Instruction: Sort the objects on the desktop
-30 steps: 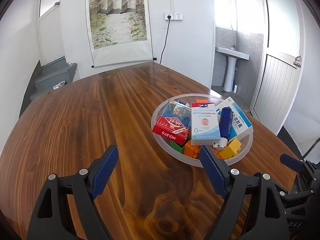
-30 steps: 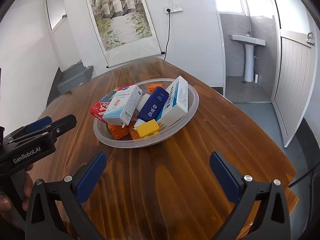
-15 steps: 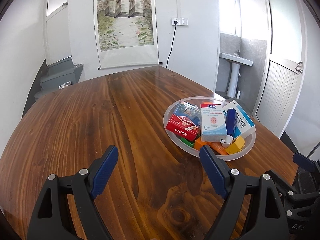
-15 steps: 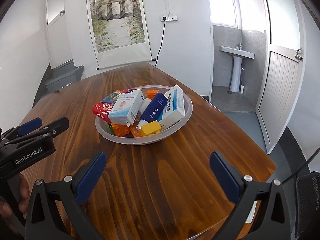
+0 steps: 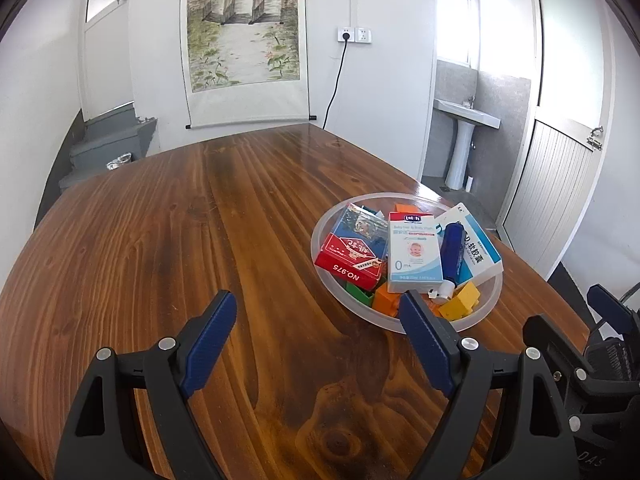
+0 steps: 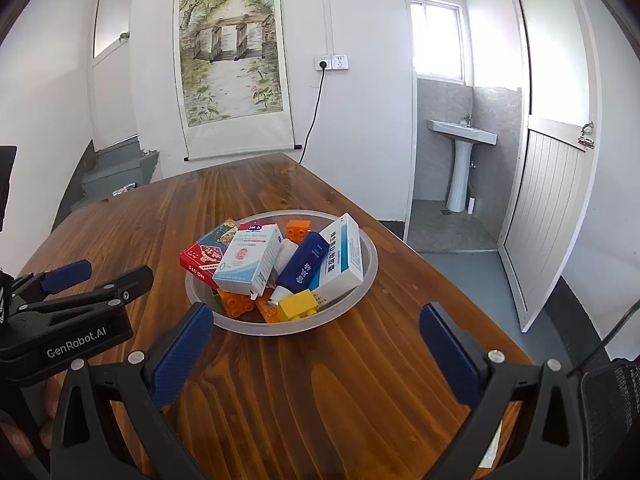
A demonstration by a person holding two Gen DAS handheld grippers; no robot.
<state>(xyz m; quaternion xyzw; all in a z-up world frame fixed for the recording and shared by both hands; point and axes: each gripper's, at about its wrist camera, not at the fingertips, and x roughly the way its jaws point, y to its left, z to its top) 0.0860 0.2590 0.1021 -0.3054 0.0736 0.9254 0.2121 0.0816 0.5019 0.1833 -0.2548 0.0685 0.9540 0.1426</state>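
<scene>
A clear plastic bowl [image 5: 486, 308] [image 6: 370, 276] on the wooden table [image 5: 200, 240] holds a red card box [image 5: 348, 260] [image 6: 200, 258], a white baby-product box [image 5: 414, 252] [image 6: 248, 258], a dark blue tube [image 5: 452, 252] [image 6: 304, 268], a white and blue medicine box [image 5: 478, 248] [image 6: 344, 256], and orange [image 6: 298, 230], yellow [image 5: 460, 302] [image 6: 298, 304] and green [image 5: 358, 293] bricks. My left gripper [image 5: 316, 332] hovers open before the bowl's near left. My right gripper [image 6: 316, 344] hovers open just short of the bowl. Both hold nothing.
A painted scroll [image 5: 244, 28] hangs on the far wall beside a socket and cable [image 5: 340, 68]. The table's right edge [image 6: 460, 280] drops to a grey floor by a washbasin [image 6: 462, 136] and a white door [image 6: 548, 208]. A hand [image 6: 16, 436] grips the left tool.
Both views have risen and pulled back a little, so the bowl looks smaller and farther. The right view has turned, bringing the bowl toward its centre. Both grippers stayed open.
</scene>
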